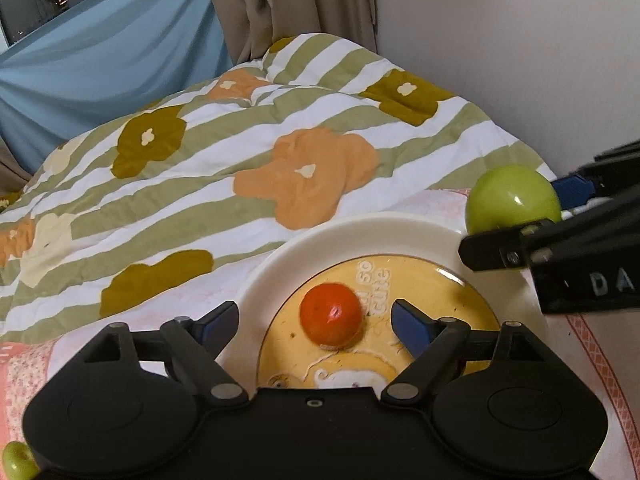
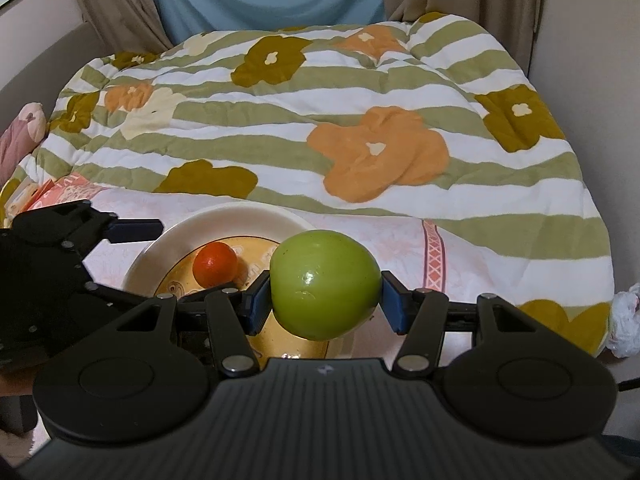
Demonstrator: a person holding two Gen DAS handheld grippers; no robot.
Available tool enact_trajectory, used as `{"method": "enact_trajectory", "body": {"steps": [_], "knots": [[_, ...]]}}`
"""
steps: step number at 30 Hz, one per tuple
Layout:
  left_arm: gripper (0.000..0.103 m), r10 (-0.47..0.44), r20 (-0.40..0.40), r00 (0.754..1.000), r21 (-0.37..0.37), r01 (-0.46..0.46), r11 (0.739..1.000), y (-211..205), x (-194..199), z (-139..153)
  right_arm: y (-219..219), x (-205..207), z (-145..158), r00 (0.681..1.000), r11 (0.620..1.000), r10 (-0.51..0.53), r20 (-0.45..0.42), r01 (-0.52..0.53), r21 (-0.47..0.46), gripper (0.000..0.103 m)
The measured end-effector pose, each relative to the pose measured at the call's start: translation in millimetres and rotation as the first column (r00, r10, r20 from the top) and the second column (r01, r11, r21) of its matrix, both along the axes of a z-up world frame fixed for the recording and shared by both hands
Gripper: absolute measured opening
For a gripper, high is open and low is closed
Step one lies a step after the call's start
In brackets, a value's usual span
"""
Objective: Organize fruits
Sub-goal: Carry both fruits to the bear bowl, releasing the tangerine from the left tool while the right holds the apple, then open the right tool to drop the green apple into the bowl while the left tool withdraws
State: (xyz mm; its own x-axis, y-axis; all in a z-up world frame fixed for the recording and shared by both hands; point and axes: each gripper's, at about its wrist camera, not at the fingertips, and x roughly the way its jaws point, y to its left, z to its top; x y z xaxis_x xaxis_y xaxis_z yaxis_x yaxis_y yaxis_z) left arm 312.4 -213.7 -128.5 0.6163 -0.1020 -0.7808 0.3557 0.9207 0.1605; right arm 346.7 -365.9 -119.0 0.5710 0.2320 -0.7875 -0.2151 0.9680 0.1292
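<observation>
Clamping the green apple point(image 2: 325, 284), the right gripper point(image 2: 325, 300) hovers over the plate point(image 2: 160, 248) to add it beside the orange point(image 2: 215, 264); the left gripper point(image 1: 312, 320) stands open.

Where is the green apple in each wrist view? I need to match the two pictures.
Left wrist view: green apple at the right edge, past the plate's far right rim, held by the right gripper.
Right wrist view: the apple sits low at centre, clamped between the blue pads.
Shared landmark: the orange fruit on the yellow-centred plate.
</observation>
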Motion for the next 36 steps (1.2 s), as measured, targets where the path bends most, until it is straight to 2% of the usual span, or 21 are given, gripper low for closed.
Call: {"method": "enact_trajectory", "body": {"steps": [11,19,29,30,34,36], "knots": [[0.092,0.08,-0.008,0.997,-0.026,-0.08,0.996,28.9,-25.6,14.5,28.1,13.5,-9.5,0.996,0.996,0.093,-0.001,-0.093,-0.016,0.071],[0.092,0.104,-0.006,0.995,-0.019,-0.104,0.994,34.1,-34.2,16.2,44.0,24.7,-26.5,0.989,0.989,0.145,-0.004,-0.145,-0.039,0.071],[0.092,0.119,-0.007,0.993,-0.024,-0.119,0.993,35.8,-36.0,16.5,45.6,25.5,-33.5,0.984,0.983,0.175,-0.011,-0.176,-0.053,0.072],[0.092,0.121,-0.007,0.993,-0.024,-0.121,0.992,35.8,-36.3,16.9,45.7,24.1,-31.7,0.985,0.983,0.175,0.003,-0.174,-0.053,0.075],[0.092,0.127,-0.006,0.992,-0.023,-0.127,0.992,36.4,-42.0,19.9,48.8,21.6,-24.7,0.982,0.981,0.184,0.044,-0.181,-0.066,0.101],[0.092,0.132,-0.006,0.991,-0.022,-0.132,0.991,37.5,-45.2,21.5,49.8,19.8,-21.6,0.981,0.981,0.186,0.051,-0.183,-0.063,0.102]]}}
